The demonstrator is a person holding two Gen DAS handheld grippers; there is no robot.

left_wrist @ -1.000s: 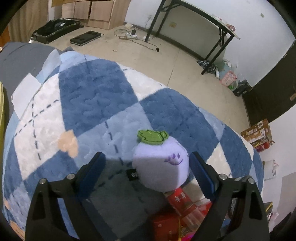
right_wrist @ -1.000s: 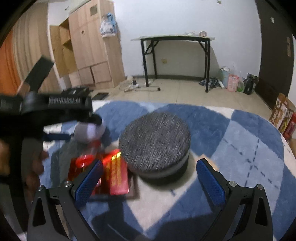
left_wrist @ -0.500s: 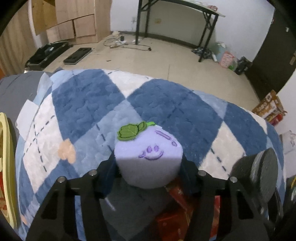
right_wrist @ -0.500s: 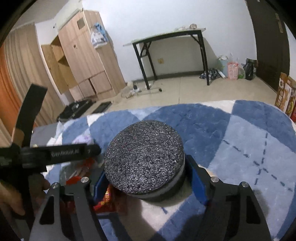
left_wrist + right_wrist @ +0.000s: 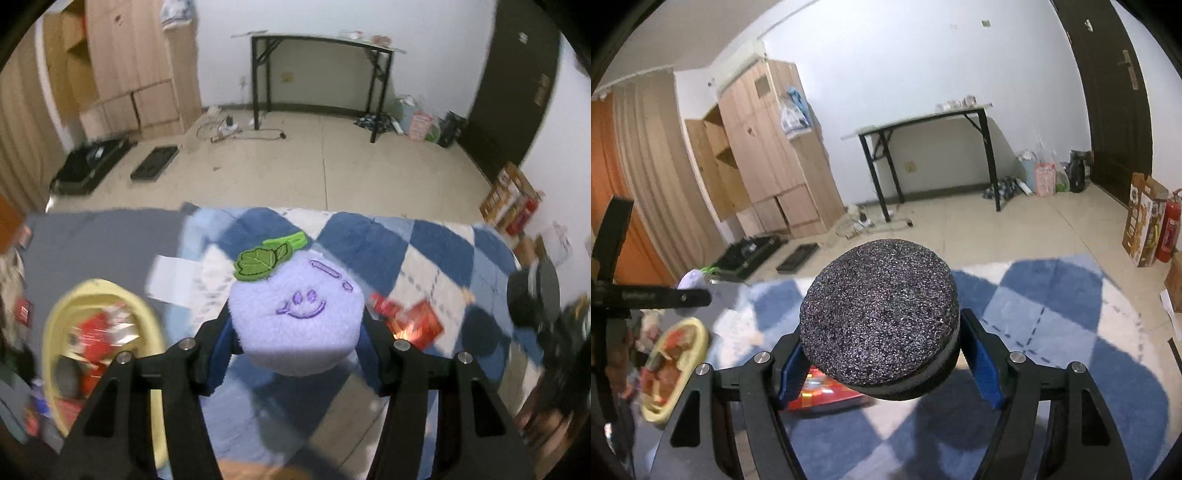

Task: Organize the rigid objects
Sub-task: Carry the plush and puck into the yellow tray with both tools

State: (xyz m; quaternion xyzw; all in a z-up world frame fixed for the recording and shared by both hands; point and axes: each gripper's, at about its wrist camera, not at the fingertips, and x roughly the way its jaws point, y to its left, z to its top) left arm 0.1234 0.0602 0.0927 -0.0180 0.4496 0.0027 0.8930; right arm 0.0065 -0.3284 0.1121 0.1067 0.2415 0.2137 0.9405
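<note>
My left gripper [image 5: 295, 332] is shut on a round lilac plush toy [image 5: 295, 317] with a green leaf and a stitched smile, held above the blue-and-white checked rug [image 5: 436, 266]. My right gripper [image 5: 882, 362] is shut on a thick round disc [image 5: 879, 317] with a speckled dark top, also lifted off the rug. A yellow basket [image 5: 147, 321] with red packets and other items sits low at the left; the right wrist view also shows this basket [image 5: 698, 325]. Red packets [image 5: 417, 325] lie on the rug below the disc.
A grey cover [image 5: 103, 236] borders the rug on the left. Beyond it are bare floor, a black-legged table [image 5: 923, 122], a wooden wardrobe [image 5: 768, 155], black cases [image 5: 92, 166] on the floor, and cartons with a fire extinguisher [image 5: 1169, 229] at the right.
Both grippers went from open to shut, the left on the plush toy and the right on the disc. Both objects have risen off the rug, and the yellow basket has come into view.
</note>
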